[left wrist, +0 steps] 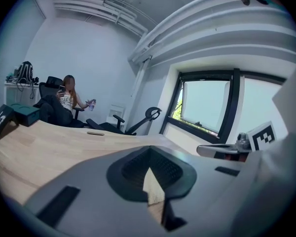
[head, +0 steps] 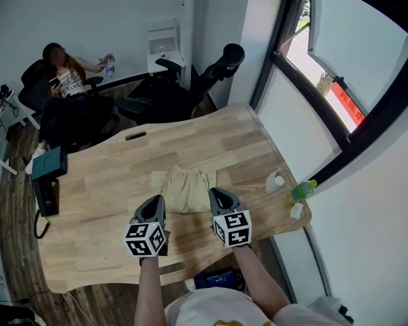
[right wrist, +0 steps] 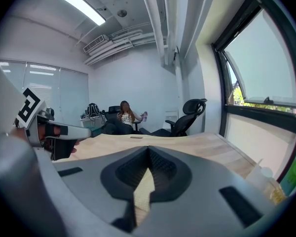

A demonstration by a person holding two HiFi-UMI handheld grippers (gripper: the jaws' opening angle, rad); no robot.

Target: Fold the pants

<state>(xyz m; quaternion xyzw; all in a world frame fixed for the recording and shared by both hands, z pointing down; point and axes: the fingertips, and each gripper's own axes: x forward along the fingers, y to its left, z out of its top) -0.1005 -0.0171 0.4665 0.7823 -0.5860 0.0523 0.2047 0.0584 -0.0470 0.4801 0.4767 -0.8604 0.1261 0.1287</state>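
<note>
Found the pants (head: 185,190) folded into a small beige square, lying flat on the bench (head: 102,182) toward its near edge. Held the left claw (head: 160,200) and right claw (head: 215,193) side by side at the square's near corners, each clamped fully together. Saw only a beige sliver behind the closed jaws in both gripper views; could not tell cloth pinched from cloth lying beyond.
</note>
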